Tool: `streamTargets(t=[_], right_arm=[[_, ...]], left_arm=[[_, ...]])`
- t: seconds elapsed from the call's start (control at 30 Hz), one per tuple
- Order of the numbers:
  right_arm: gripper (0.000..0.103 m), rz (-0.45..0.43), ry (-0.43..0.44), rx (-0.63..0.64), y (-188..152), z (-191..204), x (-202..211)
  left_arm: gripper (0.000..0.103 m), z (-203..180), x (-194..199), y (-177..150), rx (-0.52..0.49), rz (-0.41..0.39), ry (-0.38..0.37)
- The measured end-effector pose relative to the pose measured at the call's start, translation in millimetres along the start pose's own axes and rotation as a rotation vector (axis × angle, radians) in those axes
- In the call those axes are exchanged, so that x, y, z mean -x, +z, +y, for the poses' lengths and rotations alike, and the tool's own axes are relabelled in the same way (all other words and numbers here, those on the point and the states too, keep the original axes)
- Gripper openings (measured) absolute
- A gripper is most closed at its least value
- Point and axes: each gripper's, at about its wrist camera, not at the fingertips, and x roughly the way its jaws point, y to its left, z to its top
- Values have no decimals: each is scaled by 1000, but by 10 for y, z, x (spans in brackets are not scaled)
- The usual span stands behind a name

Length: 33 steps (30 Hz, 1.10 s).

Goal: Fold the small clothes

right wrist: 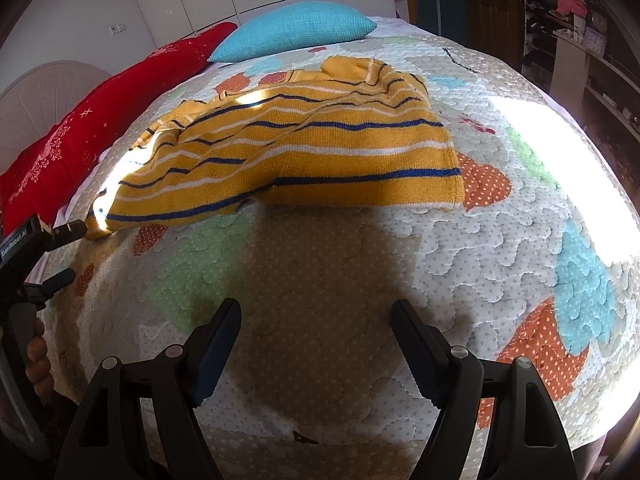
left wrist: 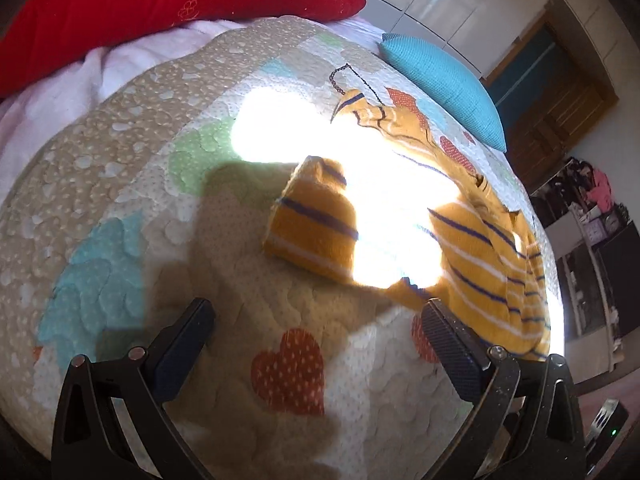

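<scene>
Yellow striped sweater (right wrist: pixel 304 148) lies spread, somewhat rumpled, on the quilted bedspread (right wrist: pixel 340 320), ahead of and above the right gripper (right wrist: pixel 316 344) in its view. Hem edge nearest the gripper; collar end farthest. Not yet folded, by the look of it.

Right gripper: jaws wide apart, nothing between them, hovering over bare quilt short of the hem. Judged: staged for an approach to the near hem or right corner.

Left gripper (left wrist: pixel 320 340): jaws also wide apart in its own view, empty. A sleeve (left wrist: pixel 312 220) lies ahead, just beyond the fingertips; the sweater body runs off to its right, close by the right finger (left wrist: pixel 452 344). In the right wrist view the left gripper sits at the far left, tips at the sweater's left corner; contact cannot be told.

Strong sun patch washes out the sweater middle in the left wrist view.

Beyond the sweater: blue pillow (right wrist: pixel 296 32), red pillow (right wrist: pixel 100 112). Far right, shelves (right wrist: pixel 580 52).

Judged: each gripper at opposite ends so the garment can be lifted and folded evenly.
</scene>
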Motion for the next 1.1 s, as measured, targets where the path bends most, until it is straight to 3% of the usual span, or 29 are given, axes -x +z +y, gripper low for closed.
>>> streamTargets(t=[0.2,0.4,0.43,0.47,0.5,0.6,0.73,0.77,0.83,0.9,1.03,1.1], right_arm=[[82,-8,-5,-11,38,-51,-35],[82,-17,-29,-13,84,-79,-78],[83,-20,-32,-15,90,-86,-79],[82,-25,-33,-17,98,-98,-77],[82,-32,-31,-23,107,-116,-66],[82,-67,-18,-62,146,-234,16],[82,-137,-23,-134,182,-512,227],[82,-151,-28,-158,188,-603,276],[82,-175,-35,-213,191,-799,369],[82,-195,-49,-276,164,-1012,450],[82,-218,-94,-381,52,-1426,567],[82,-217,-116,-420,-15,-1601,602]], left_arm=[[103,-34,-311,345,74,13,-120],[101,-30,-475,593,152,27,-144],[79,-35,-483,641,156,34,-145],[37,-55,-511,697,147,57,-134],[23,-85,-542,743,130,87,-108],[19,-254,-474,835,89,76,-81],[14,-779,-282,865,1,32,-121],[4,-965,-250,859,-25,28,-151],[3,-1398,-231,807,-85,54,-246],[3,-1915,-240,644,-185,70,-290],[3,-2728,-484,143,-326,190,-394],[3,-2968,-663,-181,-383,264,-409]])
